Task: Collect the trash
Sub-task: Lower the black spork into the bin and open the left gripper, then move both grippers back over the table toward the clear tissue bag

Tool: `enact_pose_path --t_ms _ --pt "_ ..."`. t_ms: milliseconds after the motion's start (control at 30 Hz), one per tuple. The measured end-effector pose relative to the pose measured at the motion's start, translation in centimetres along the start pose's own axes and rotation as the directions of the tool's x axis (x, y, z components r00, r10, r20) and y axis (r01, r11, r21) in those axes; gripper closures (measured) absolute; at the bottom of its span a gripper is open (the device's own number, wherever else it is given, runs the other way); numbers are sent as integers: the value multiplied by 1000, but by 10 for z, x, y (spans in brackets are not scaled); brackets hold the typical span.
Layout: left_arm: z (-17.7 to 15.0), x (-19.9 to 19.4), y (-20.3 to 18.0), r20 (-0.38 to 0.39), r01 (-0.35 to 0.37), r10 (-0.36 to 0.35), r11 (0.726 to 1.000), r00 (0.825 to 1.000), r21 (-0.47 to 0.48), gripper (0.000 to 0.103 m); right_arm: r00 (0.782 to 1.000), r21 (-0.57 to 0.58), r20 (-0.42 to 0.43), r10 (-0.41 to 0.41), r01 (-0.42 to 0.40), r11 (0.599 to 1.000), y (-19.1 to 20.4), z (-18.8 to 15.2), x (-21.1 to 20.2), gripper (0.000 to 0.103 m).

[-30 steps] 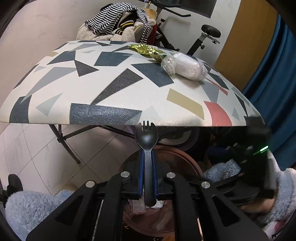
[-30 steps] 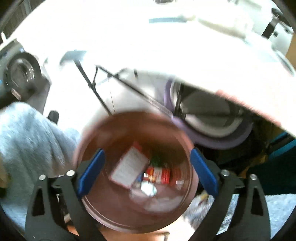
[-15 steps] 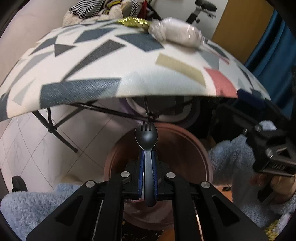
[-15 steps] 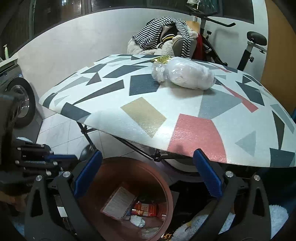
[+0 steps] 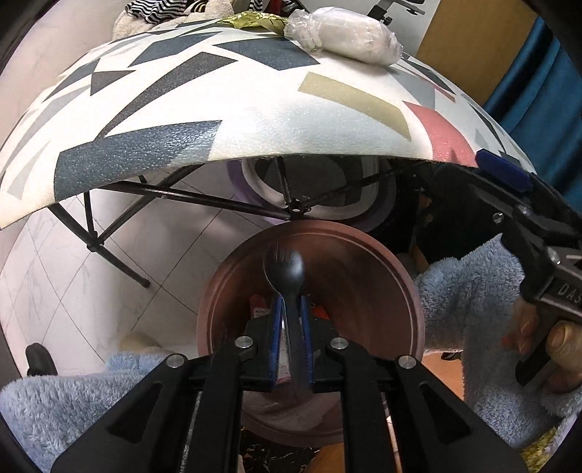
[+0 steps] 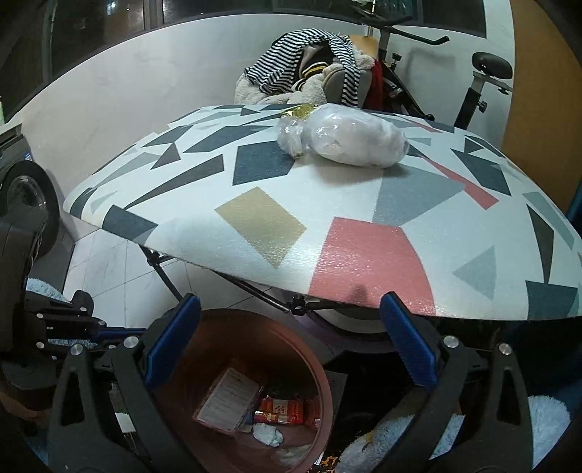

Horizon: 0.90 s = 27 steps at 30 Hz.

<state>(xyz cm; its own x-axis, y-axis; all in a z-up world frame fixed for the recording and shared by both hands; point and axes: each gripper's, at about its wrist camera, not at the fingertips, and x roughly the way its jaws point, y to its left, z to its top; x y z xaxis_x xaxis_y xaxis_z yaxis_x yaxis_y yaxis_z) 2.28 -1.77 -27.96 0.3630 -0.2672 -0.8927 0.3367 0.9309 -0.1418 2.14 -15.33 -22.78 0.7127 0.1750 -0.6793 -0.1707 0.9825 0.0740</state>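
My left gripper point(image 5: 291, 320) is shut on a black plastic spork point(image 5: 285, 269), held over the mouth of the brown round bin point(image 5: 382, 254) on the floor. The bin point(image 6: 309, 349) holds several wrappers and papers. My right gripper point(image 6: 287, 334) is open and empty, above the bin's near side and below the table edge; it also shows at the right of the left wrist view point(image 5: 527, 203). On the patterned table point(image 6: 262, 218) lie a clear bag of white stuff point(image 6: 349, 140) and a gold wrapper point(image 6: 300, 110). Both also show in the left wrist view: the bag point(image 5: 349, 32), the wrapper point(image 5: 251, 20).
The folding table's black legs point(image 5: 120, 214) cross just behind the bin. A washing machine point(image 6: 22, 196) stands at left. A chair piled with striped clothes point(image 6: 313, 69) and an exercise bike point(image 6: 473, 76) stand behind the table. A blue curtain point(image 5: 538, 94) hangs at right.
My left gripper has moved down and forward with the spork, from table-edge height to over the bin. My right gripper has risen from over the bin and now faces the table.
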Motion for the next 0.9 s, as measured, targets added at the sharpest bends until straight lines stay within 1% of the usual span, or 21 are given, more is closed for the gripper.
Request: enact_pose_path --t_ms 33,67,100,167,267,333,400,433,500,767,900 --pt "0 0 0 2 -7 7 1000 1000 -2 76 1000 2 4 -2 2 1000 0 0 0 6" --pt "0 0 1 9 -13 13 1000 1000 -4 62 1000 3 12 -4 4 1000 -1 -1 -1 6" --pt "1 -2 2 21 -20 20 1000 1000 -5 54 1000 3 13 -4 4 1000 -2 -1 -1 6" --pt "1 -4 3 35 -37 37 999 999 -9 48 1000 1 19 -1 1 1000 -3 -1 -2 6" --pt "2 -4 7 37 -30 31 999 999 -28 36 1000 -5 29 -5 5 1000 -3 -1 -3 6" --pt "2 -5 9 42 -38 40 999 998 -37 29 999 -9 36 -10 10 1000 -3 -1 -4 6" --pt "3 -7 10 52 -43 45 998 998 -44 18 999 -11 42 -22 22 1000 -3 0 -4 6" --pt "3 -8 11 58 -48 51 998 997 -47 16 999 -10 43 -25 26 1000 -4 -1 -4 6" --pt "3 -8 12 61 -51 54 997 997 -54 6 999 -8 45 -29 29 1000 -4 0 -4 6" --pt "5 -13 19 94 -83 92 992 991 -96 6 999 29 43 -23 22 999 -11 2 -3 6" --pt "6 -20 24 130 -100 115 988 985 -119 6 999 35 40 -26 25 999 -12 0 -1 6"
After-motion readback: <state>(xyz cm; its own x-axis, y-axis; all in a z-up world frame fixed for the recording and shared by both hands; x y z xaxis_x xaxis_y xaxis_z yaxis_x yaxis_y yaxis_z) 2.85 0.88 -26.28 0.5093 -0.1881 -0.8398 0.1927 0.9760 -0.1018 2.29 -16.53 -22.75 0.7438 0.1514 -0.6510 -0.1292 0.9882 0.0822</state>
